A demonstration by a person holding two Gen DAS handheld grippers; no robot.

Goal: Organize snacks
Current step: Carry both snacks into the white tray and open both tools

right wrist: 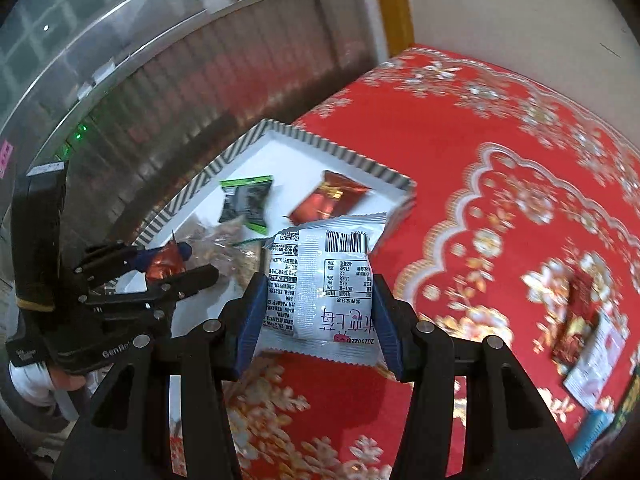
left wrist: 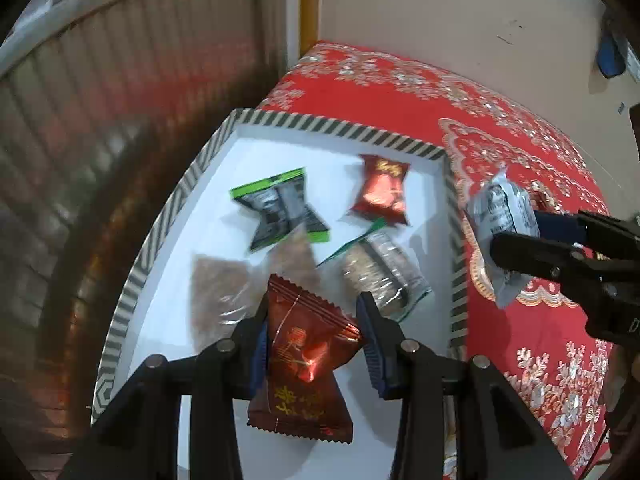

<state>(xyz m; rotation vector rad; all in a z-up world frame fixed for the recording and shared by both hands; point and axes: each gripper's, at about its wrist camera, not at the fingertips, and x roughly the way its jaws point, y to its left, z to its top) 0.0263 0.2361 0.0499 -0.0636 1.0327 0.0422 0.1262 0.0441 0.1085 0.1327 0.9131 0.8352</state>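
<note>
A dark red foil snack packet (left wrist: 304,356) is gripped by the left gripper (left wrist: 316,344) above the white striped-rim tray (left wrist: 168,216), low in the frame. A white printed snack packet (right wrist: 320,284) is clamped by the right gripper (right wrist: 320,316) over the red patterned tablecloth (right wrist: 480,160). Delivery is probably in hand; both packets are to be lowered and released inside the tray.

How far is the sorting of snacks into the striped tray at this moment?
About halfway, it seems. Done: several packets lie in the striped tray, among them a green-edged packet and a red packet. In hand: the left gripper holds a dark red packet over the tray, and the right gripper holds a white packet. Left: some packets on the red cloth.
</note>
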